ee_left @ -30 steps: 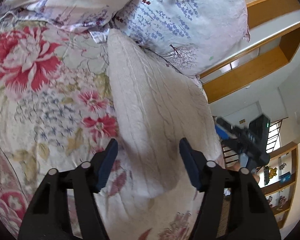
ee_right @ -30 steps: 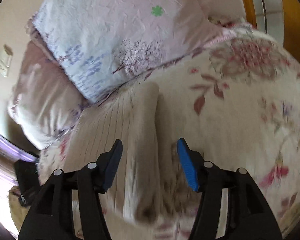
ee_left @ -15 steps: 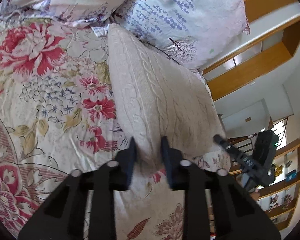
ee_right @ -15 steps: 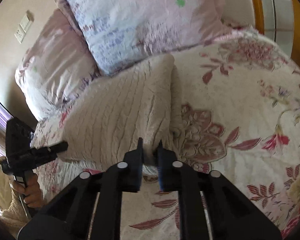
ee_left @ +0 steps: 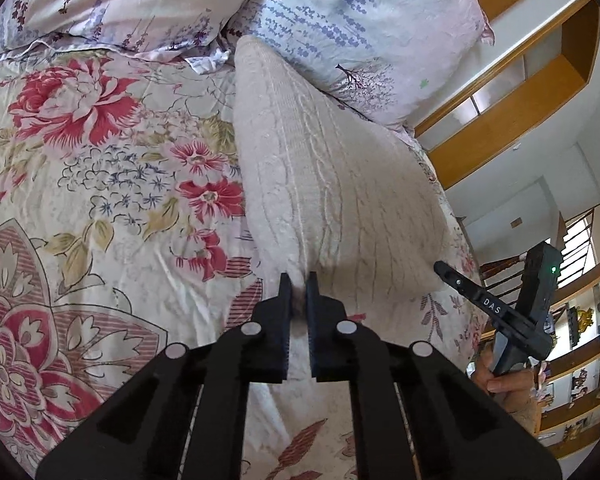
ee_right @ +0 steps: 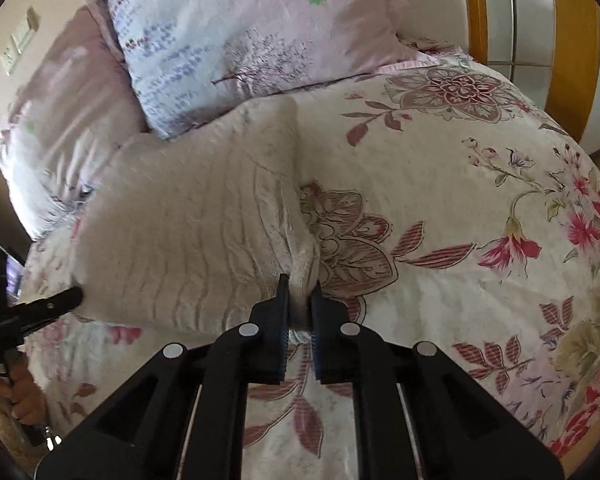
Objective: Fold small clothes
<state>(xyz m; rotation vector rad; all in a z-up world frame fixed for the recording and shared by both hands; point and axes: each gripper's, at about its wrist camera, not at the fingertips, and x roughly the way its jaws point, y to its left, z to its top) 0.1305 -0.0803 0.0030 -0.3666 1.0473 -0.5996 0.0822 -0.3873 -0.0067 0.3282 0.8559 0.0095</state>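
Pinching both near corners of the cream knit garment [ee_left: 332,184], ready to fold it.
My left gripper [ee_left: 299,284] and right gripper [ee_right: 300,286] have jaws clenched on its hem; it lies on the bed [ee_right: 480,184] toward the pillows [ee_right: 236,32] at 12 o'clock, so next I lift evenly.

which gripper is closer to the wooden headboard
Right. The right gripper pinches the cream knit garment at its corner on the side toward the wooden headboard. The left gripper pinches the opposite corner, farther from it.
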